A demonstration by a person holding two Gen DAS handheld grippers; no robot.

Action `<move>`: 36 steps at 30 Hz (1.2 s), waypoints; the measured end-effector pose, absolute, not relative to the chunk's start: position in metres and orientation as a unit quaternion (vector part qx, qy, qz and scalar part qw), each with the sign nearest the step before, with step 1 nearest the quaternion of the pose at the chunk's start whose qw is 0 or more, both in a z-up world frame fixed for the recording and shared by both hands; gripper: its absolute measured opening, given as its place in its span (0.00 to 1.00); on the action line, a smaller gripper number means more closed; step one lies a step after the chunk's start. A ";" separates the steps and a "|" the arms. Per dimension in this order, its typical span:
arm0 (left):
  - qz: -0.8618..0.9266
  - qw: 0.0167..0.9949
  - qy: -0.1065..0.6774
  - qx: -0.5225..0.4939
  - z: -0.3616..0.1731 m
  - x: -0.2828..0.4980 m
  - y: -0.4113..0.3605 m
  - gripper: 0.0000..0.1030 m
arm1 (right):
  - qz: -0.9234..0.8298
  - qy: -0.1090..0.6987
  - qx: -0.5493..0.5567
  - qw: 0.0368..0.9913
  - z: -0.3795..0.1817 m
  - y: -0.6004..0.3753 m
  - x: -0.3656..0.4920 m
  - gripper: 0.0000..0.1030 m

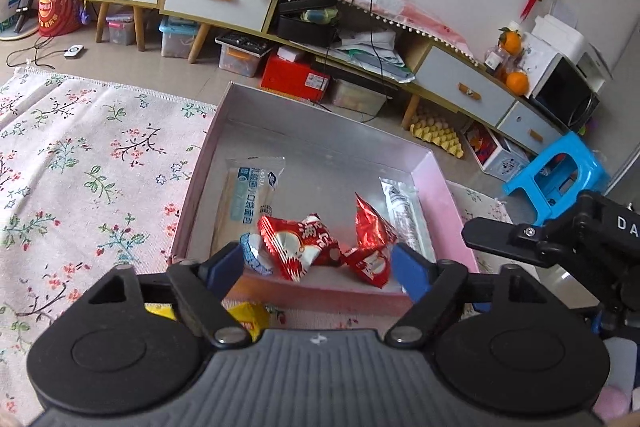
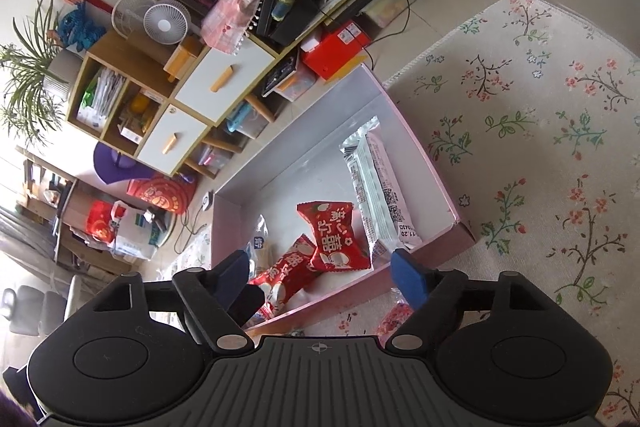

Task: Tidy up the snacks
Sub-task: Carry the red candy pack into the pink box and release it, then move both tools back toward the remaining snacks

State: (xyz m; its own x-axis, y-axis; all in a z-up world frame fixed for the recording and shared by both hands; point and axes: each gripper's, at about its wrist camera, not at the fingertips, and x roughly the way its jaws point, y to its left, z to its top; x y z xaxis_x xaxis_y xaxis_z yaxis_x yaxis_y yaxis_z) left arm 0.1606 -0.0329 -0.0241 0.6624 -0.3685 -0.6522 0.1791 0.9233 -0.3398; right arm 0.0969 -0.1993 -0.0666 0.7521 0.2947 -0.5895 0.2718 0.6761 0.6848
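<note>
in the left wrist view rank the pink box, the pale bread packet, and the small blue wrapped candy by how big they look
1. pink box
2. pale bread packet
3. small blue wrapped candy, partly hidden

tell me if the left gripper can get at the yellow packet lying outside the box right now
Probably not directly. The yellow packet lies on the rug under the left gripper, mostly hidden by its body, while the open jaws point over the pink box wall at the red snacks. It would likely need to pull back first.
</note>
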 end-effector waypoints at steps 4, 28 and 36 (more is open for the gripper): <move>-0.156 0.900 0.390 -0.119 -0.020 0.153 -0.028 0.85 | 0.008 0.357 0.383 0.852 -0.057 -0.196 0.091 0.81; -0.123 0.904 0.410 -0.005 -0.006 0.102 0.009 0.99 | -0.027 0.406 0.246 0.879 -0.037 -0.195 0.028 0.84; -0.118 0.900 0.419 0.023 -0.008 0.083 0.022 1.00 | -0.025 0.415 0.219 0.882 -0.032 -0.189 0.011 0.84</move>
